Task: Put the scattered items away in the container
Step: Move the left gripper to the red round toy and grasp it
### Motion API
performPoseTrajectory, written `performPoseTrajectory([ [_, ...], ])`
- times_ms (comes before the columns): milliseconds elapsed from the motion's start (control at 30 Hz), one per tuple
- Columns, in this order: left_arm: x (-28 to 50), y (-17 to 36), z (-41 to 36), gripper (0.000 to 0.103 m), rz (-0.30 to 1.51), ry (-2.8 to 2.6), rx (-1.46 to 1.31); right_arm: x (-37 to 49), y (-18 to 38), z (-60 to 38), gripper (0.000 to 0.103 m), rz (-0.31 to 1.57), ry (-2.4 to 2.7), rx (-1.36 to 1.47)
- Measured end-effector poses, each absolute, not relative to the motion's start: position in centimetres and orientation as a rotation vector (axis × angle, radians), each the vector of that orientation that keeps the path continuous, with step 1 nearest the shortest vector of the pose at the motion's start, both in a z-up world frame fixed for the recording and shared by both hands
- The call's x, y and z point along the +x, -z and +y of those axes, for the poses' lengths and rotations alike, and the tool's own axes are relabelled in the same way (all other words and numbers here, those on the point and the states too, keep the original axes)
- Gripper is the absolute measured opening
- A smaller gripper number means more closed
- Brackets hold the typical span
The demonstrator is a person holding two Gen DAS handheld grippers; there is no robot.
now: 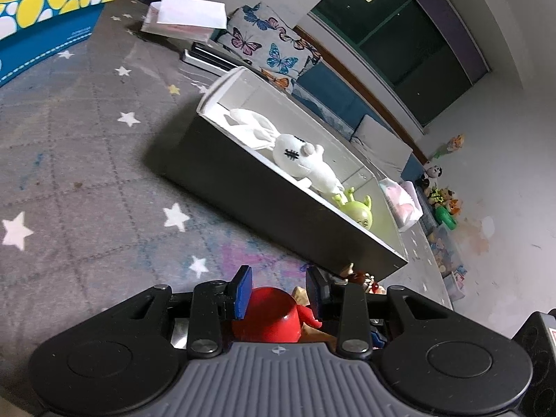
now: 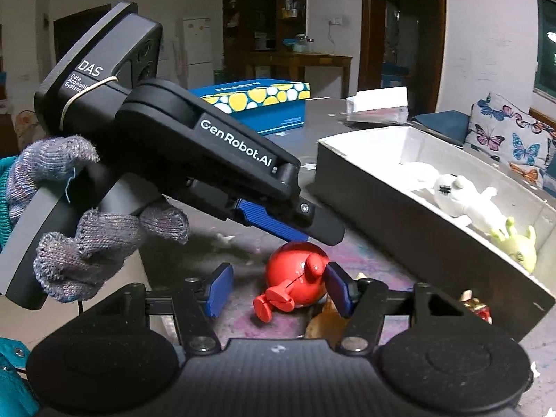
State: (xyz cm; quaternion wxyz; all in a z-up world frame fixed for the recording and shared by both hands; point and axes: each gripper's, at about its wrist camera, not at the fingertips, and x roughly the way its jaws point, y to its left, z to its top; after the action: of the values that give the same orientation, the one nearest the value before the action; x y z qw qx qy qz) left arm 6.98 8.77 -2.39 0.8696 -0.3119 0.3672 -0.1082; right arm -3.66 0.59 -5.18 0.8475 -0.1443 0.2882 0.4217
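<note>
Two toys are lying in the container (image 1: 264, 187): one white plush (image 1: 305, 158), one green figure (image 1: 356, 208). Lower centre, the left gripper (image 1: 279, 290), angling down, is straddling the red toy (image 2: 295, 278), jaws apart; the right gripper (image 2: 278, 290) is gaping beside it.

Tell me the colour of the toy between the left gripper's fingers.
Red: the round toy figure is glossy red all over, clearest in the right wrist view under the left gripper.

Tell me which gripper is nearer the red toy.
Left. The left gripper has its jaws either side of the red toy, reaching from above. The right gripper sits open beside it, one jaw near its side.
</note>
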Motion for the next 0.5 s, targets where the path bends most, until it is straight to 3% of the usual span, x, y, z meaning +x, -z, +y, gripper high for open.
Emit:
performPoseTrajectory([
  [500,6.5,2.9,8.7,0.036,0.790,0.223,-0.665,-3.1,5.8,-0.5,0.060,0.664,-0.839,-0.294],
])
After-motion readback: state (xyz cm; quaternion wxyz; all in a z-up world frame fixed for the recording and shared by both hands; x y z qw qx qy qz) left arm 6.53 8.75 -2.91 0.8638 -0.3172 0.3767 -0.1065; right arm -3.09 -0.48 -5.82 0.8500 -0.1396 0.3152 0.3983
